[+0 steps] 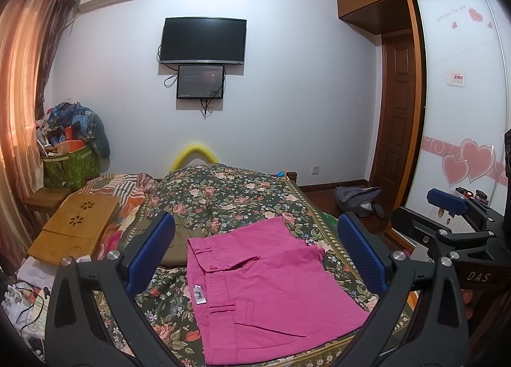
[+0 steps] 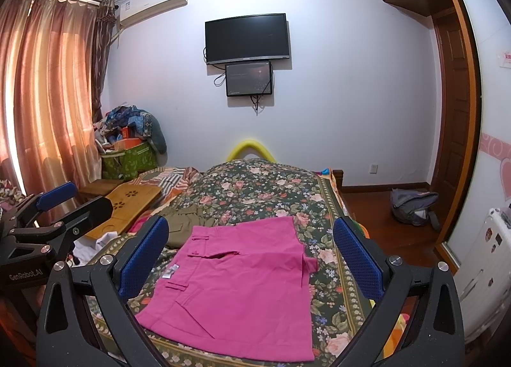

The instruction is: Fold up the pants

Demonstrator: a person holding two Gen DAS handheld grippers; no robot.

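Pants: pink pants (image 1: 262, 284) are seen folded into a flat, roughly square bundle, laid on the near part of the bed.
Waistband: the belt loops and a white label (image 1: 198, 296) are seen along the left edge of the bundle.
Bed: a dark floral bedspread (image 1: 230, 188) is spread over it; the pants rest directly on this cover.
Left gripper (image 1: 255, 252): it is held above the pants, apart from the cloth; the blue-padded fingers (image 1: 150, 252) are spread wide and nothing is gripped.
Right gripper (image 2: 250, 258): it is held above the same bundle, beside the left one; its fingers (image 2: 357, 261) are likewise spread wide and nothing is held.
Olive garment (image 1: 179, 245): it is laid just behind the pants at the left, partly covered by them.
Wooden lap tray (image 1: 75, 226): it is set on the left side of the bed.
Wall: a dark television (image 1: 203, 40) is mounted there, with a smaller screen (image 1: 200, 82) just beneath it.
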